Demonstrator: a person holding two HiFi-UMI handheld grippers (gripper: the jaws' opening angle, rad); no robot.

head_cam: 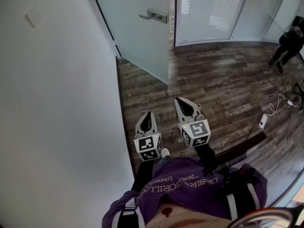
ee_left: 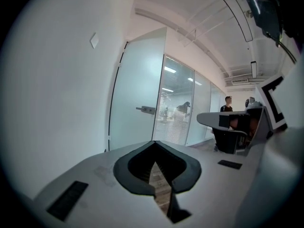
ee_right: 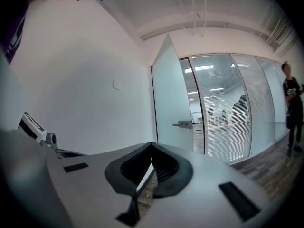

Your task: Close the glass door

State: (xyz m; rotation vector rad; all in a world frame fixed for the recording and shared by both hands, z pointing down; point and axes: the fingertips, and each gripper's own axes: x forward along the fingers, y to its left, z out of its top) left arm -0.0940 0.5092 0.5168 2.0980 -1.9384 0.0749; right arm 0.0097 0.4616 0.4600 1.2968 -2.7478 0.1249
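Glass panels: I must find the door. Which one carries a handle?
The frosted door beside the white wall; its metal lever handle sets it apart from the blind-backed panels.

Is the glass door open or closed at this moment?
Open. The glass door stands at an angle to the glass wall, and a gap shows beside its handle edge.

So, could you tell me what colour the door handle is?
The door handle is silver-grey, clearest in the head view.
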